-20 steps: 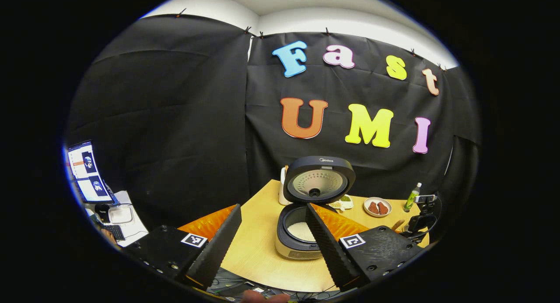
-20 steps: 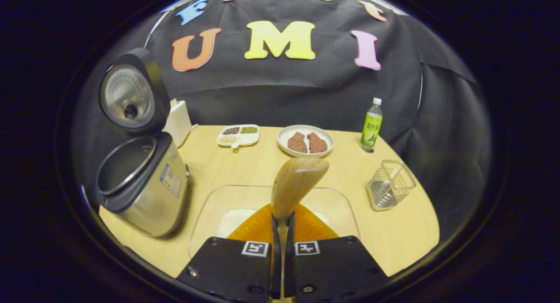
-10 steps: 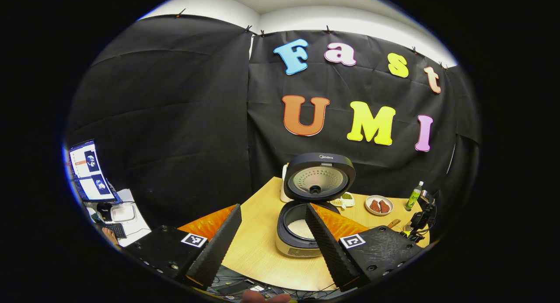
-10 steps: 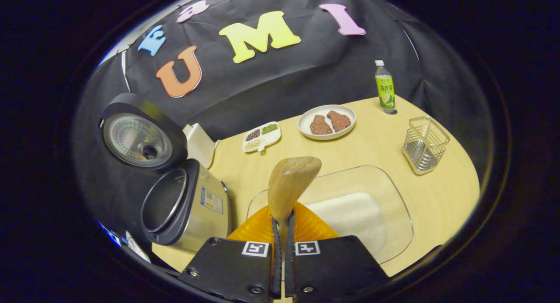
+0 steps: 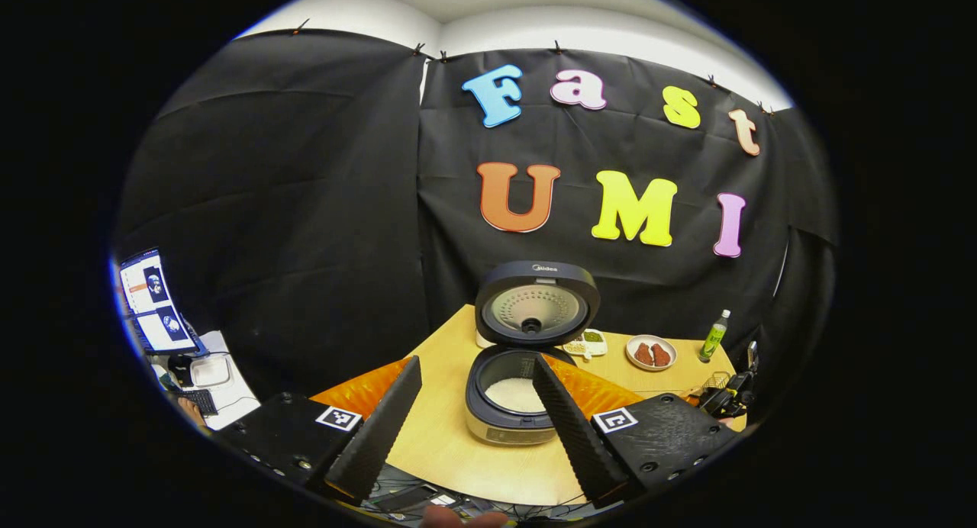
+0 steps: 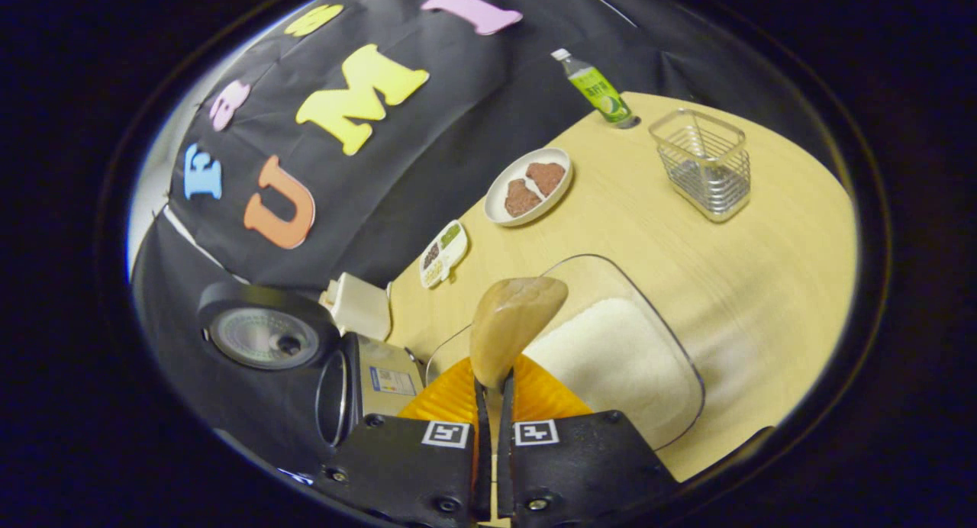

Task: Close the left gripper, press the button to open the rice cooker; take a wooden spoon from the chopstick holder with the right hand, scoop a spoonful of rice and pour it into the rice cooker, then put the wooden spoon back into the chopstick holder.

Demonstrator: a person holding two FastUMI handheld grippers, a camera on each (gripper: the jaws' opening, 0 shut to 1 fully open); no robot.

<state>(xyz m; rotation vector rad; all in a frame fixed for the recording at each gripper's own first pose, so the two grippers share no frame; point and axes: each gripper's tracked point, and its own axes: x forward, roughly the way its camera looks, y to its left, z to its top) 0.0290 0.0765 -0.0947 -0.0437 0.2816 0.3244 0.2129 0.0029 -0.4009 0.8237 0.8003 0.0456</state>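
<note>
The rice cooker (image 5: 513, 394) stands with its lid (image 5: 536, 303) up and white rice in its pot. My left gripper (image 5: 477, 417) hangs open in front of it, fingers well apart and holding nothing. In the right gripper view my right gripper (image 6: 489, 406) is shut on the handle of the wooden spoon (image 6: 513, 326), whose bowl sticks out ahead over a clear glass dish (image 6: 664, 337) of white rice (image 6: 611, 360). The cooker (image 6: 374, 375) lies to the left of it. The wire chopstick holder (image 6: 704, 163) stands at the far right of the table.
A white plate (image 6: 528, 186) with two brown pieces, a small divided dish (image 6: 442, 252) of grains, a green bottle (image 6: 597, 87) and a white box (image 6: 356, 307) sit along the back of the wooden table (image 6: 763, 230). A desk with a monitor (image 5: 155, 303) stands left of the table.
The right gripper has rolled with the spoon, so the table now tilts steeply in its view. The left gripper view has shifted slightly right; the cooker sits a little left of before.
</note>
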